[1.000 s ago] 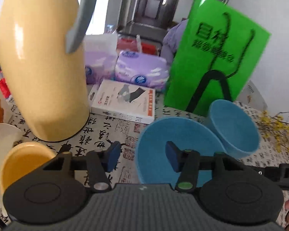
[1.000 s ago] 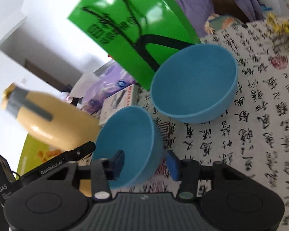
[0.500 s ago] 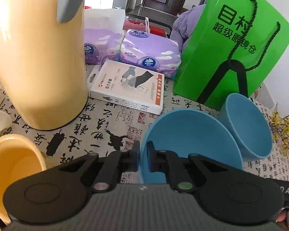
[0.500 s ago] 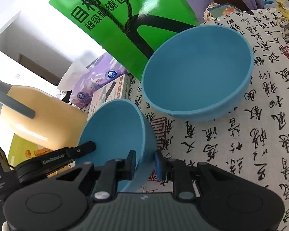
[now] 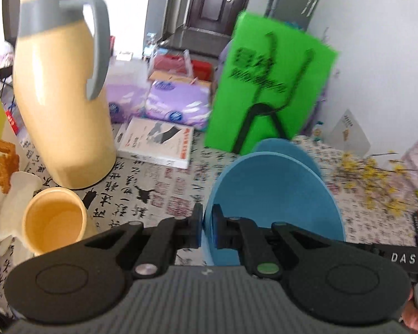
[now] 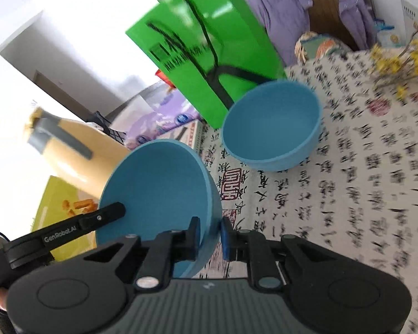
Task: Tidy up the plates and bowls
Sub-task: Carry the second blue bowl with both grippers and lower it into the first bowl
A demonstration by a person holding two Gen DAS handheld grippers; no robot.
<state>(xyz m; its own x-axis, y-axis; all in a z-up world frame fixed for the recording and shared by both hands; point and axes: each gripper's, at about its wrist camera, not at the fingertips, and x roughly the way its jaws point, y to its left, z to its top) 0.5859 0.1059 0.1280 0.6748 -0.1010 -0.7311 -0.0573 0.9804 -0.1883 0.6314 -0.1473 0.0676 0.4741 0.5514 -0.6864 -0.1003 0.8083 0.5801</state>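
1. The left gripper (image 5: 207,222) is closed tight on the near left rim of a blue bowl (image 5: 278,200). One pad sits outside the wall and the other inside it.
2. The right gripper (image 6: 210,231) pinches the right rim of that same bowl. Its jaws have just been closing, and the thin wall is squeezed between the blue pads.
3. In the right wrist view, one black finger of the left gripper reaches over the bowl's left edge, so both tools hold the one bowl.
4. The held bowl is tilted, with its opening turned up and towards the left. Whether it is clear of the tablecloth (image 6: 348,181) cannot be told.
5. A second blue bowl (image 6: 270,128) stands further back on the printed cloth, just in front of a green paper bag (image 5: 264,83).
6. To the far left stands a tall yellow jug (image 5: 61,105). Near it on the left is a yellow cup (image 5: 53,220).
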